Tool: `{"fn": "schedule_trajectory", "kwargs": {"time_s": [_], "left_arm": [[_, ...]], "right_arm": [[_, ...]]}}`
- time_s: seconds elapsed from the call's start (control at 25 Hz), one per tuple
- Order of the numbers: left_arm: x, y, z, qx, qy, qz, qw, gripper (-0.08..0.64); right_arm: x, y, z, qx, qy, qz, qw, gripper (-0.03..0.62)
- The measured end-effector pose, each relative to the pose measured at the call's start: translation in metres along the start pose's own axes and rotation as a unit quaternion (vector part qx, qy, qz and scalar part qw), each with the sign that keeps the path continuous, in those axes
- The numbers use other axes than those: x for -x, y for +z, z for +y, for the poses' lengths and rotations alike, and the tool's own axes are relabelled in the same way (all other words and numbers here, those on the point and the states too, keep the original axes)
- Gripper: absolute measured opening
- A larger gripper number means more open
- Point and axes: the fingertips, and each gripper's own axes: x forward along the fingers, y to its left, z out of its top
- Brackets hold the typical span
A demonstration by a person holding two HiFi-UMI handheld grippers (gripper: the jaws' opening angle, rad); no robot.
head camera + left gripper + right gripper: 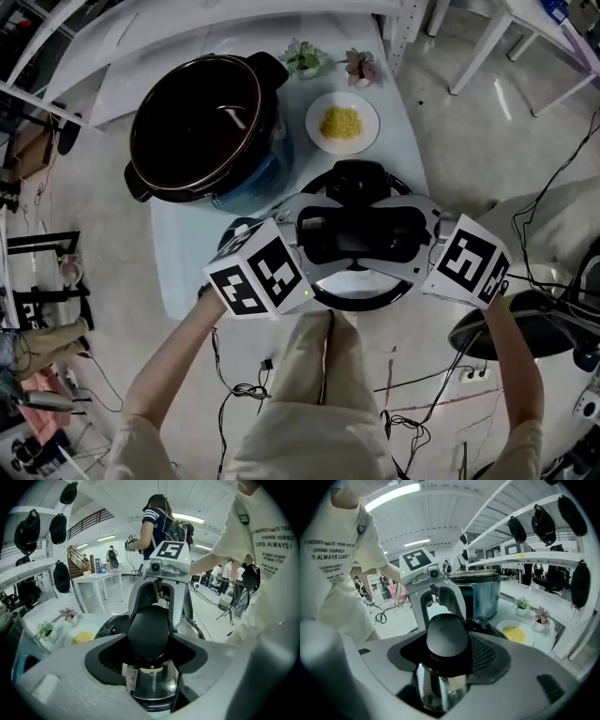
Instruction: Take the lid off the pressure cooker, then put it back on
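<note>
Black and steel, the lid (361, 287) sits nearest, over the tabletop's (187, 253) front edge and off its pot; I cannot tell whether it rests there. The left tongs (305, 232) and right tongs (419, 232) each clamp one end of its handle, probably to keep so broad a piece level. Beyond, the pressure cooker (206, 127) stands open, its dark bowl seemingly empty. Farthest, a white plate (317, 133) holds yellow food (341, 122) beside two small potted plants (303, 58).

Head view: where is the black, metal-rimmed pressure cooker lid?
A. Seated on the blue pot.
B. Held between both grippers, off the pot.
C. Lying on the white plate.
B: the left gripper and right gripper each clamp a handle end of the black, metal-rimmed lid, while the dark-lined blue pot stands open beside it.
</note>
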Motion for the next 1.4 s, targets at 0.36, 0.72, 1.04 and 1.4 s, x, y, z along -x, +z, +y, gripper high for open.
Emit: {"fn": "schedule_trajectory", "kwargs": {"time_s": [0.36,0.72,1.04,1.4], "left_arm": [[-0.023,-0.021,0.004,-0.004,-0.013,0.001,0.9999,0.282],[-0.032,-0.029,0.007,-0.016,-0.004,0.005,0.9998,0.282],[-0.038,-0.033,0.003,-0.039,0.007,0.003,0.9992,0.282],[-0.039,-0.034,0.002,-0.046,0.014,-0.008,0.9988,0.282]], "right_arm": [[-0.016,-0.026,-0.009,-0.010,-0.011,0.001,1.000,0.276],[-0.023,-0.036,-0.013,0.002,-0.023,0.000,1.000,0.278],[-0.026,-0.045,-0.010,0.010,-0.033,-0.001,0.999,0.278],[-0.026,-0.047,-0.010,0.010,-0.037,-0.022,0.999,0.278]]}}
